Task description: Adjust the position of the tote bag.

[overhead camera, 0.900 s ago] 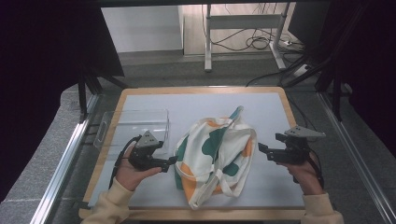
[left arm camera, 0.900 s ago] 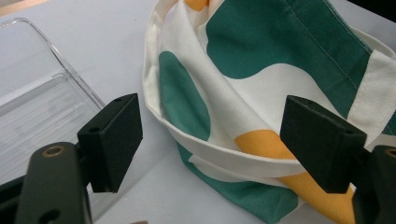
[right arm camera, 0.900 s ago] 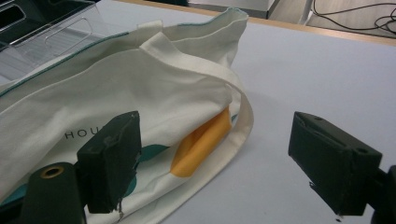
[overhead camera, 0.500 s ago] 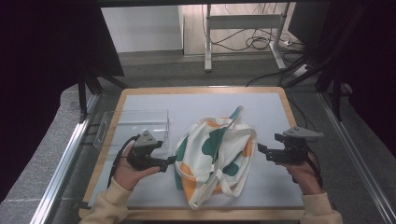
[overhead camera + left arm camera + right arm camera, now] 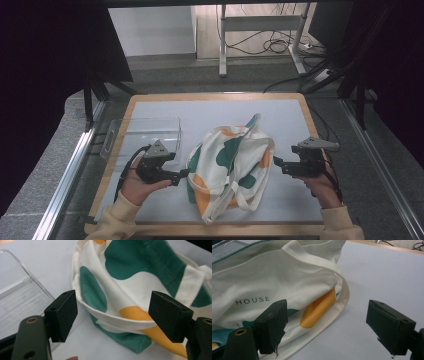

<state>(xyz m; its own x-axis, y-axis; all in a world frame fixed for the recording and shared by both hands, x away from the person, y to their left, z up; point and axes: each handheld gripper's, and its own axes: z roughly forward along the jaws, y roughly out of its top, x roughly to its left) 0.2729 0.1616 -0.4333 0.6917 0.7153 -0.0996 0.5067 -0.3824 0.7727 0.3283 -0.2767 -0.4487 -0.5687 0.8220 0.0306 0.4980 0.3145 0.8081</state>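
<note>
White table [image 5: 165, 210] | tote bag [image 5: 227, 167] between left gripper [image 5: 184, 175] and right gripper [image 5: 276, 163] | jaws spread

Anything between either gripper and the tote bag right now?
Nothing visible. The left gripper sits open at the tote bag's left edge, the right gripper open just off its right edge. The clear tray lies behind the left gripper, out of the path.

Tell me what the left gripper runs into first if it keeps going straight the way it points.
Most likely the tote bag: the left gripper has its jaws open and aimed at the bag's near edge, where a cream strap crosses the gap. Depth is unclear, but nothing lies between.
</note>
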